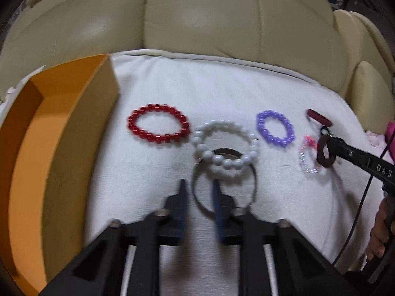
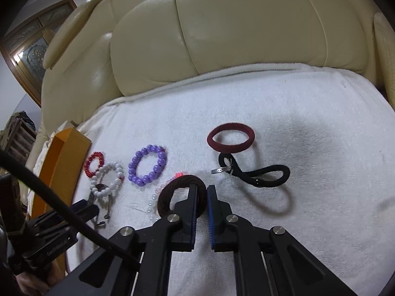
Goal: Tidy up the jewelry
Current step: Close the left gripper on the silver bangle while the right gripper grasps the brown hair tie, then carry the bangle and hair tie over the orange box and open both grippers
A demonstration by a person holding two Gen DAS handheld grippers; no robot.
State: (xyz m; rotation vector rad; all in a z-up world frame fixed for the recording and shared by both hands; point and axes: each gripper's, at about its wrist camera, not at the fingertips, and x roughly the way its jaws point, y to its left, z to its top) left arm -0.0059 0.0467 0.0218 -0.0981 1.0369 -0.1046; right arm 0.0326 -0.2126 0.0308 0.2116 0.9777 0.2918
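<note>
My left wrist view is smeared, so the white bead bracelet and the thin dark ring beneath it blur together. The orange box runs off the left edge. My right tool covers part of the brown hair tie, which hides most of a pale beaded strand.

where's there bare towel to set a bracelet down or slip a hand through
Free: the wide strip of white towel between the sofa backrest and the maroon hair tie, and the patch right of the black hair tie. Crowded: the row from the orange box through the red bracelet, white bead bracelet and purple bracelet.
</note>
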